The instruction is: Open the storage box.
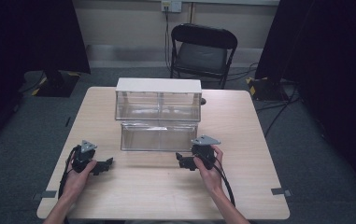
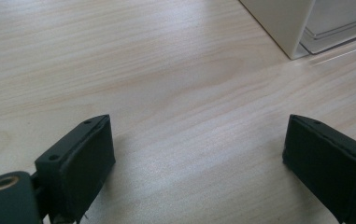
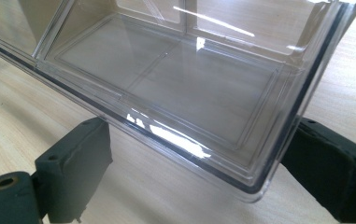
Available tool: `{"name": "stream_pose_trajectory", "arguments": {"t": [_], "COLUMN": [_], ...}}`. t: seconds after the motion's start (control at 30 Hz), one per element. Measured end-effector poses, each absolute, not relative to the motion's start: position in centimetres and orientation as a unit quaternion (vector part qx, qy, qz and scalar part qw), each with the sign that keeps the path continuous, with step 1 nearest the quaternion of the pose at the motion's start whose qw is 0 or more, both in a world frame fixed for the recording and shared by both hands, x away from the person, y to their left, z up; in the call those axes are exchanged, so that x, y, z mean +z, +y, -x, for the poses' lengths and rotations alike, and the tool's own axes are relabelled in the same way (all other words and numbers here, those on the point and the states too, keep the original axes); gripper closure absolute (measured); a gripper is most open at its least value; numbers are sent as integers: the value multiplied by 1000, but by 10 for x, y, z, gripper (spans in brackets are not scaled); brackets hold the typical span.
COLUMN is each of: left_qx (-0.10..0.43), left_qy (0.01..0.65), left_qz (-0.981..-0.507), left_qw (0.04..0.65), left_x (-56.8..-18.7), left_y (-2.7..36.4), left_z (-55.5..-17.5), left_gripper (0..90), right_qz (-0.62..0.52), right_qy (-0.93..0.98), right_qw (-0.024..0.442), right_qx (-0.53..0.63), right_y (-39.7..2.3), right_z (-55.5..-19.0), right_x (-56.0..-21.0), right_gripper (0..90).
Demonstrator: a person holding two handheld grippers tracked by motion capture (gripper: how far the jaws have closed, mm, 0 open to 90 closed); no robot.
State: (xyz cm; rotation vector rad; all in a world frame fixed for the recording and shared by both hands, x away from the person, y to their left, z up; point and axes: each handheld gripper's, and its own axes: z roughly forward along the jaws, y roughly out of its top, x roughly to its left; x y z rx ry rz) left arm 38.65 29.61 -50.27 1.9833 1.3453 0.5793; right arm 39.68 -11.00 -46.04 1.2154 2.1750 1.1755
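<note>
Unmarked clear drawer (image 3: pixel 175 88) between right gripper's (image 3: pixel 185 158) jaws.

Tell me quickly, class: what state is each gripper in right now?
Left gripper: open, holding nothing, jaws over the bare table.
Right gripper: open, holding nothing, jaws either side of the clear drawer corner.

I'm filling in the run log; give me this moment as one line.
left gripper: open, above bare table | right gripper: open, at clear drawer corner | drawer: pulled out of white-topped cabinet, empty
</note>
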Motion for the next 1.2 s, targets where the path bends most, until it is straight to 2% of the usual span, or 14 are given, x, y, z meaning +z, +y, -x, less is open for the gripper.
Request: {"name": "stream_pose_trajectory", "arguments": {"t": [1.2], "left_qx": [221], "left_qy": [515], "left_qz": [-759], "left_qw": [332], "left_x": [-503], "left_y": [296], "left_z": [-387], "left_gripper": [83], "right_qz": [-430], "right_qy": [776], "right_qw": [191], "right_qx": [420], "right_y": [-113], "right_z": [-392], "right_x": [-455], "right_gripper": [126]}}
